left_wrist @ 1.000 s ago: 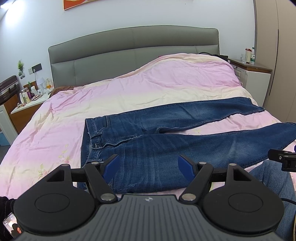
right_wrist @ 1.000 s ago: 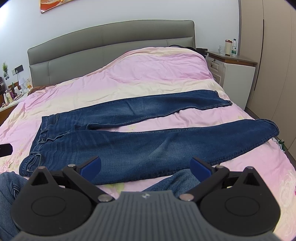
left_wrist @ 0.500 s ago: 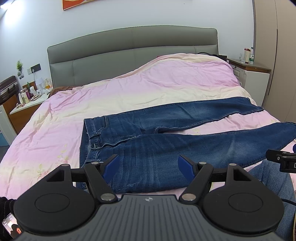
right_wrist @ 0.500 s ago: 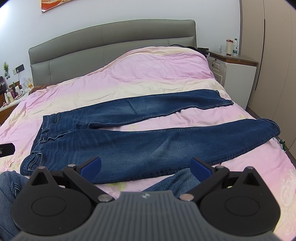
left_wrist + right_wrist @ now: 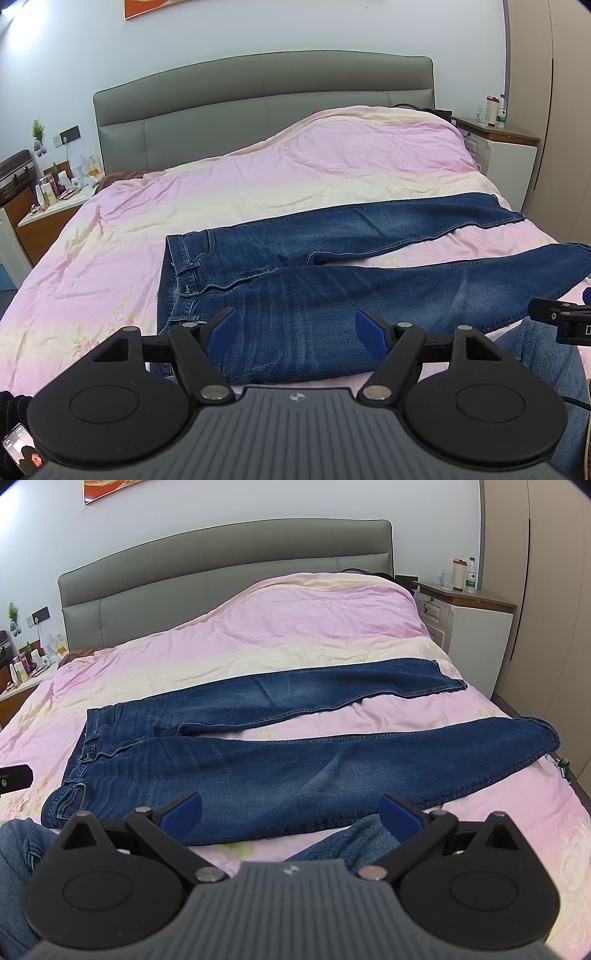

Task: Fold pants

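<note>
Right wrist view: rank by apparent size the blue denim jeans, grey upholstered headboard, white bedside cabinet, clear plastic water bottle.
Largest to smallest as they look:
1. Blue denim jeans, nearest the camera, so inflated
2. Grey upholstered headboard, farther back, so real size against the jeans is unsure
3. White bedside cabinet
4. Clear plastic water bottle

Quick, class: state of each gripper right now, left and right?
Left gripper: open, holding nothing, fingers spread above the jeans.
Right gripper: open, holding nothing, also clear of the jeans.
</note>
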